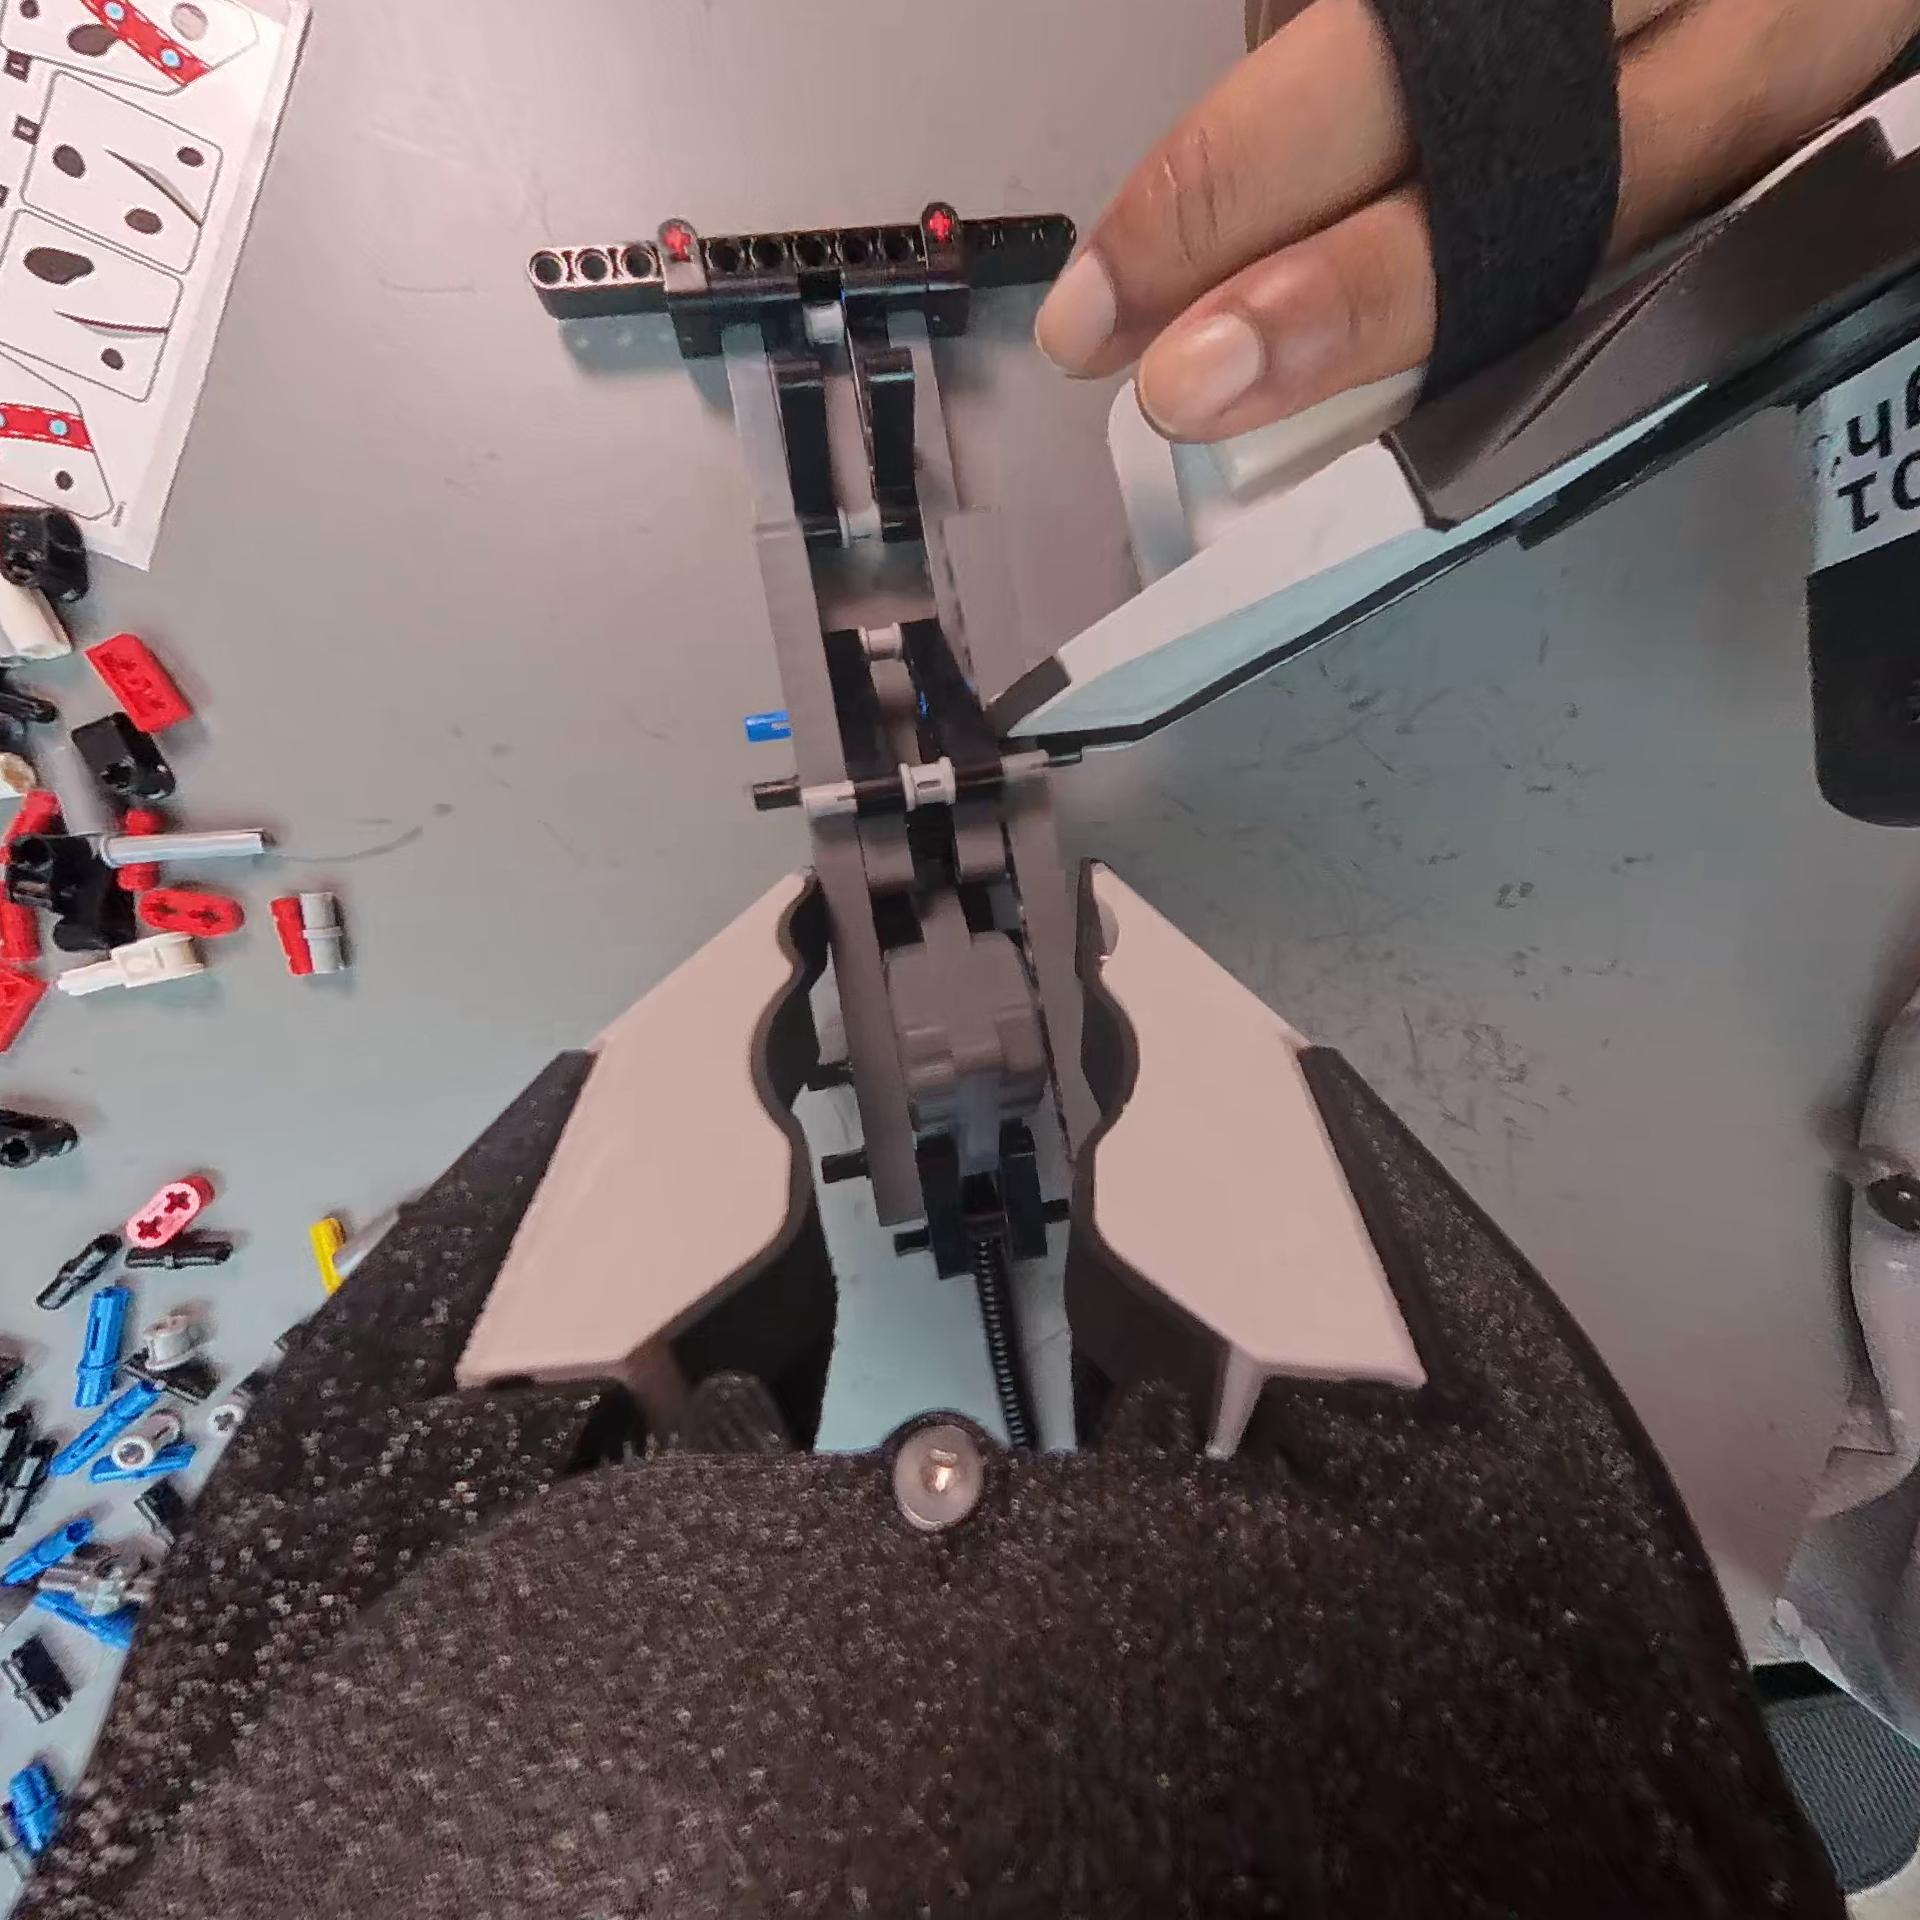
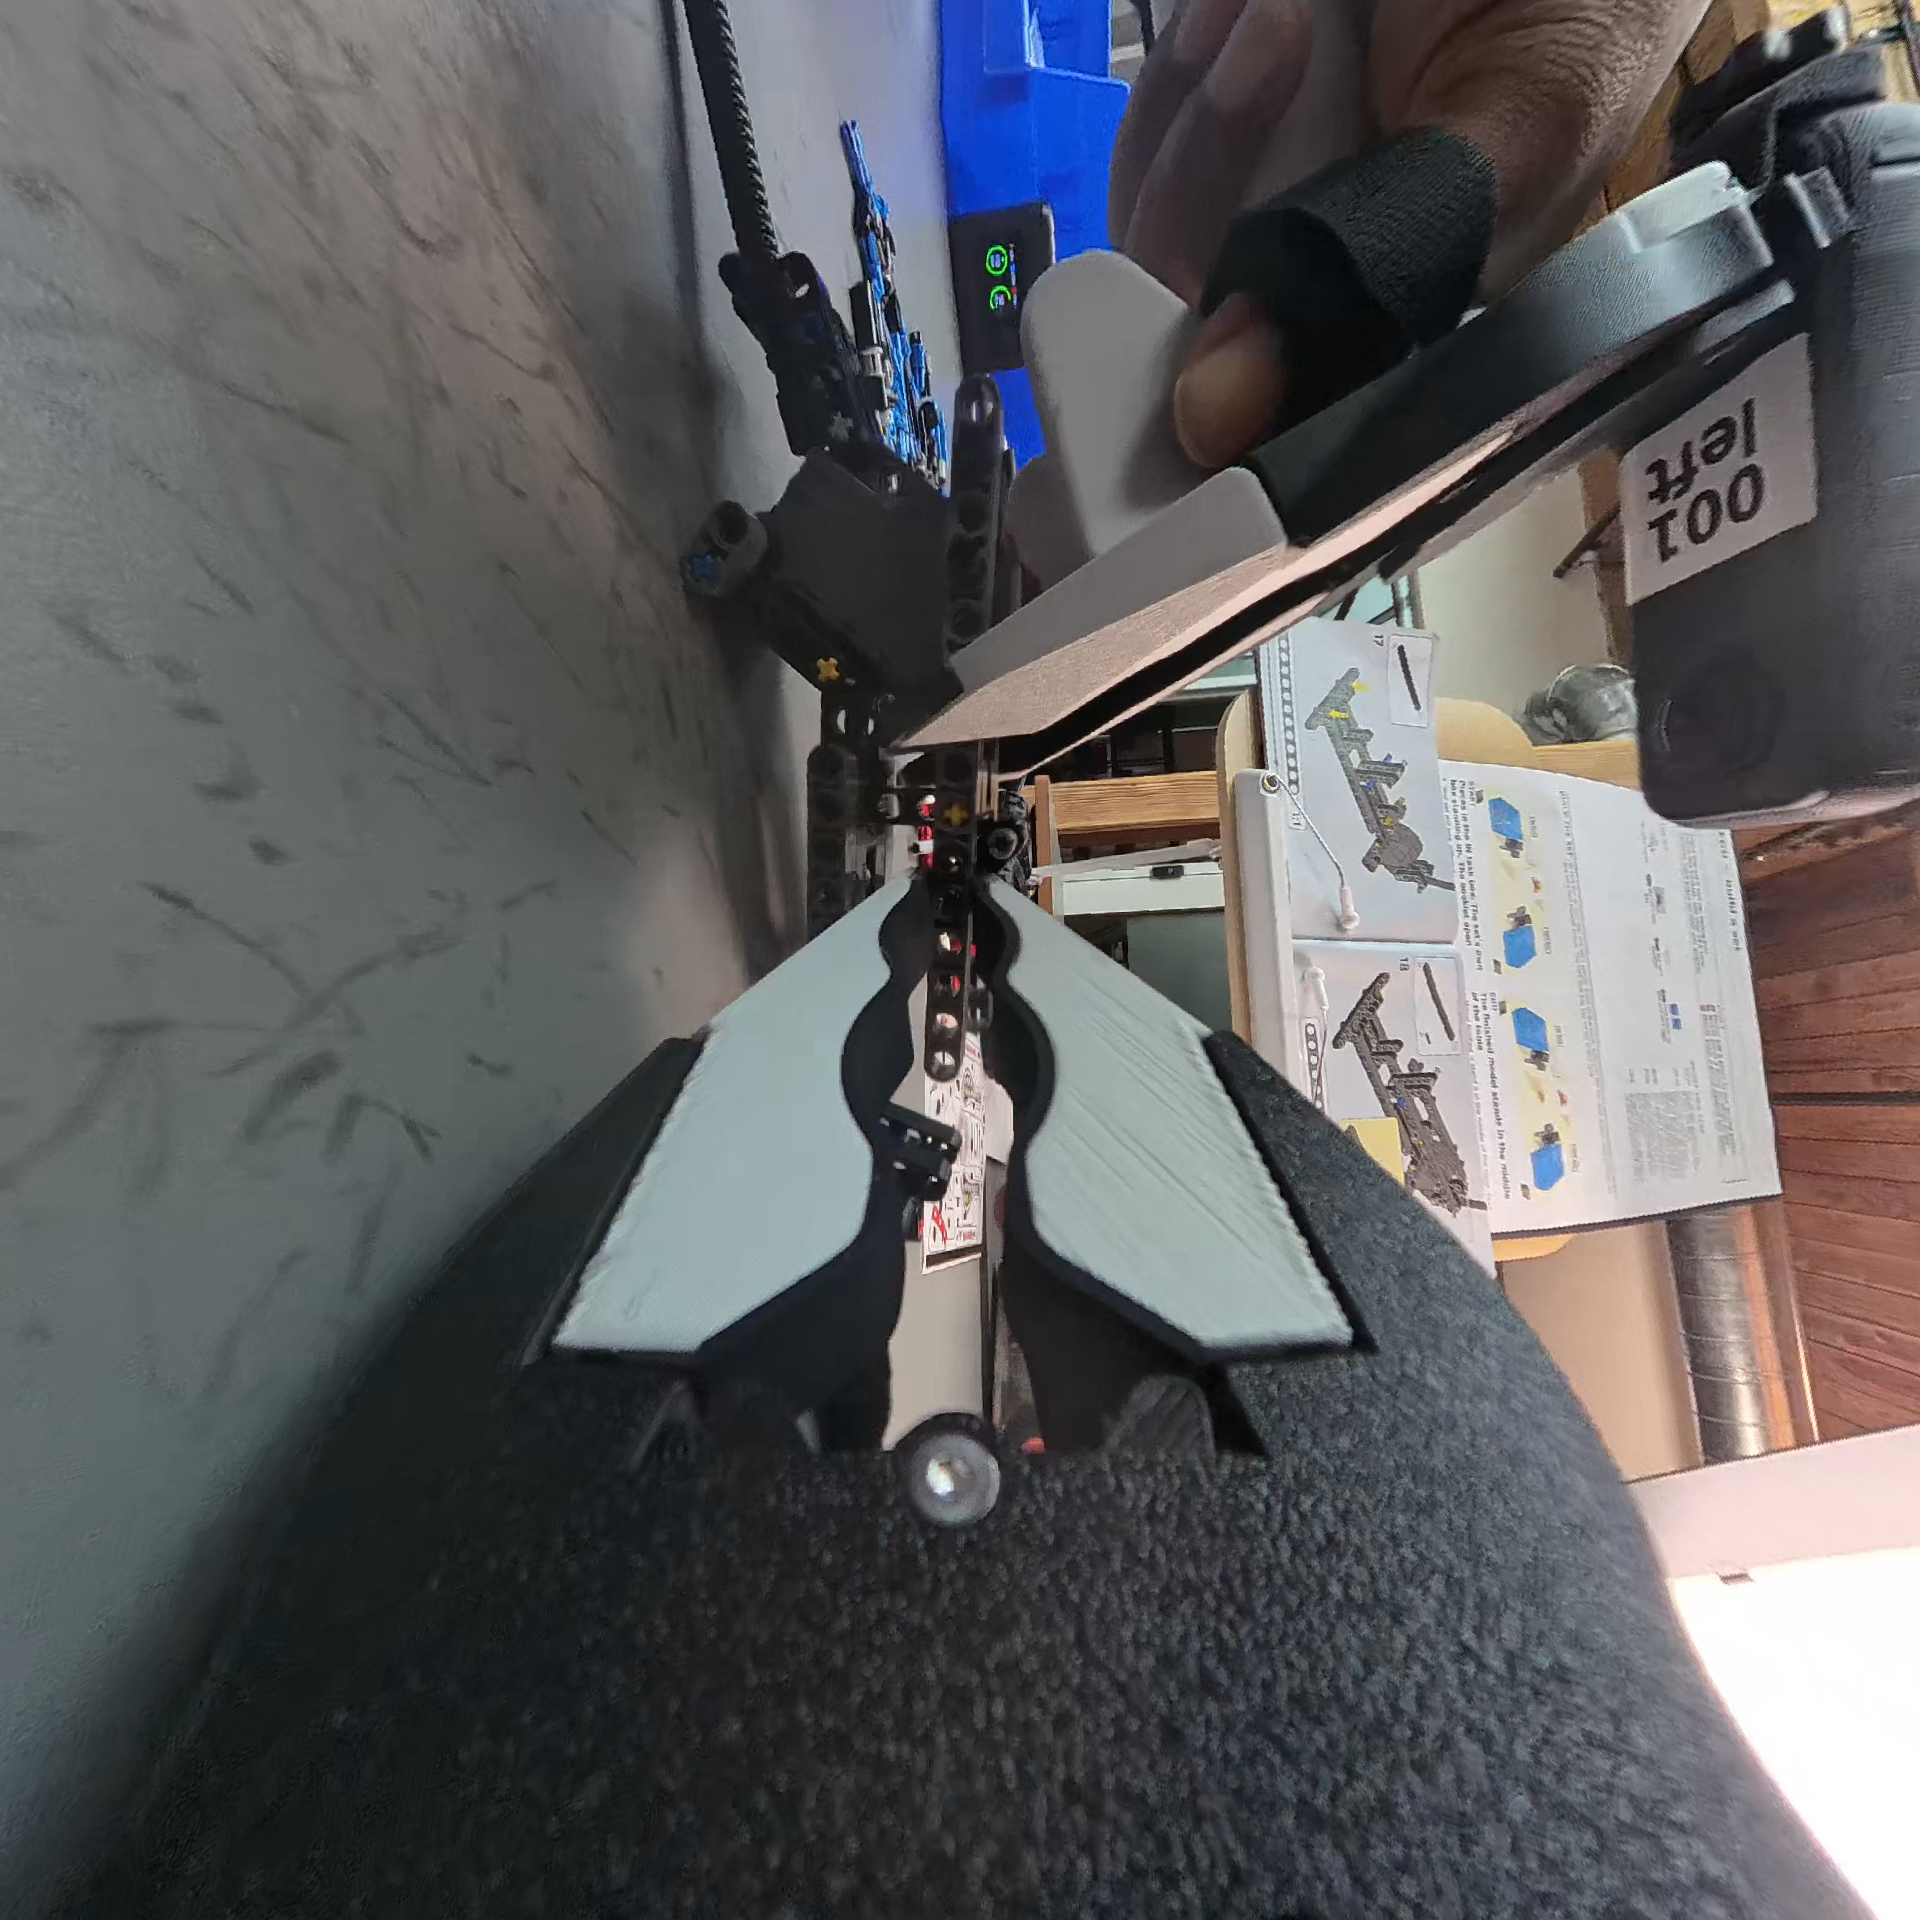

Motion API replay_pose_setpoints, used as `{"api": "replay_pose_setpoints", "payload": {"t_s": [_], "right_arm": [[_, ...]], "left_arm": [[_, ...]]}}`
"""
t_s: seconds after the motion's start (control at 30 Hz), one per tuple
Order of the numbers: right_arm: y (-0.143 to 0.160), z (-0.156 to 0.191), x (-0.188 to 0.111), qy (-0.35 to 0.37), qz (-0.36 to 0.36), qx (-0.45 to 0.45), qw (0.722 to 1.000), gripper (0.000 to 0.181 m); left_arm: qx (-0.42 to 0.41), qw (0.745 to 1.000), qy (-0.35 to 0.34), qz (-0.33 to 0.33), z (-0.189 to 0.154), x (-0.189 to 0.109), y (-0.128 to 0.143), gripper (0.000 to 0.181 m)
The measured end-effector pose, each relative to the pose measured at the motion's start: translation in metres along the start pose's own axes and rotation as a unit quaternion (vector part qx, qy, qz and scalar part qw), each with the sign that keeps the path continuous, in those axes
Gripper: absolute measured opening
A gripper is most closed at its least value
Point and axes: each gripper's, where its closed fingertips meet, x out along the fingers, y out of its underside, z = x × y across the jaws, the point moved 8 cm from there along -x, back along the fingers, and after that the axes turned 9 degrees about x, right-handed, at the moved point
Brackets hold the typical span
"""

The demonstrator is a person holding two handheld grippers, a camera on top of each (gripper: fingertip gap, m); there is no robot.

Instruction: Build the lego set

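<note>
Both tongs are clamped: your left tongs [image 1: 940, 1049] grip the frame's [image 1: 883, 665] near end. Its long axis runs straight ahead; your right tongs [image 2: 961, 935] pinch the black beam [image 2: 948, 1003] across it

One grey-and-black Lego frame [image 1: 914, 727] stands on the table, topped by one long black beam [image 1: 800, 260] carrying two red cross-pins [image 1: 677, 239]. Two grippers — the left gripper [image 1: 940, 914] and the right gripper [image 2: 951, 914]. One sticker sheet [image 1: 114, 239], two instruction pages [image 2: 1361, 914], and many loose pieces [image 1: 114, 894] — too jumbled to count.
</note>
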Motion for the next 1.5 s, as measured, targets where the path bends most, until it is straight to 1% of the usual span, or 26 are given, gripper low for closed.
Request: {"api": "replay_pose_setpoints", "payload": {"t_s": [0.13, 0.3, 0.47, 0.57, 0.63, 0.7, 0.77, 0.83, 0.9, 0.97, 1.1, 1.2, 1.3, 1.37, 1.47, 1.5], "right_arm": [[-0.002, 0.002, -0.001, 0.015, 0.015, -0.011, 1.0, 0.006], [-0.007, 0.002, -0.001, 0.018, 0.046, 0.001, 0.999, 0.007], [-0.007, 0.0, -0.004, 0.006, 0.036, 0.019, 0.999, 0.008], [-0.007, -0.002, -0.01, -0.012, 0.025, 0.038, 0.999, 0.015], [-0.006, -0.005, -0.014, -0.021, 0.028, 0.053, 0.998, 0.018], [-0.006, -0.008, -0.019, -0.023, 0.032, 0.065, 0.997, 0.02], [-0.005, -0.01, -0.024, -0.026, 0.036, 0.073, 0.996, 0.02], [-0.002, -0.011, -0.029, -0.027, 0.045, 0.076, 0.996, 0.02], [0.0, -0.014, -0.034, -0.028, 0.048, 0.091, 0.994, 0.019], [0.003, -0.015, -0.036, -0.037, 0.055, 0.102, 0.993, 0.02], [0.008, -0.017, -0.03, -0.073, 0.071, 0.12, 0.987, 0.029], [0.01, -0.019, -0.022, -0.119, 0.084, 0.156, 0.977, 0.037], [0.005, -0.024, -0.016, -0.155, 0.08, 0.21, 0.962, 0.033], [0.003, -0.03, -0.014, -0.164, 0.078, 0.258, 0.949, 0.032], [0.007, -0.028, -0.012, -0.157, 0.101, 0.261, 0.947, 0.028], [0.007, -0.026, -0.013, -0.152, 0.1, 0.259, 0.949, 0.024]], "left_arm": [[0.006, 1.0, 0.001, 0.001, -0.002, 0.001, 0.0, 0.049], [0.007, 1.0, -0.009, 0.0, -0.003, 0.001, 0.0, 0.046], [0.01, 1.0, -0.005, 0.007, -0.003, 0.001, 0.0, 0.046], [0.015, 1.0, 0.007, 0.01, -0.004, 0.001, -0.001, 0.047], [0.016, 1.0, 0.014, -0.001, -0.004, 0.001, 0.0, 0.048], [0.013, 1.0, 0.016, -0.018, -0.004, -0.005, 0.001, 0.063], [0.015, 0.999, 0.012, -0.046, -0.006, -0.018, 0.002, 0.067], [0.016, 0.996, 0.003, -0.089, -0.011, -0.037, 0.003, 0.069], [0.01, 0.993, -0.011, -0.121, -0.018, -0.052, 0.011, 0.07], [0.004, 0.991, -0.033, -0.129, -0.024, -0.056, 0.025, 0.073], [-0.019, 0.989, -0.064, -0.13, -0.033, -0.038, 0.056, 0.082], [-0.03, 0.985, -0.082, -0.146, -0.035, -0.021, 0.068, 0.082], [-0.022, 0.981, -0.089, -0.17, -0.032, -0.01, 0.069, 0.076], [-0.012, 0.982, -0.084, -0.169, -0.03, -0.006, 0.069, 0.07], [0.018, 0.983, -0.104, -0.151, -0.027, -0.005, 0.076, 0.063], [0.024, 0.982, -0.11, -0.15, -0.027, -0.005, 0.079, 0.06]]}}
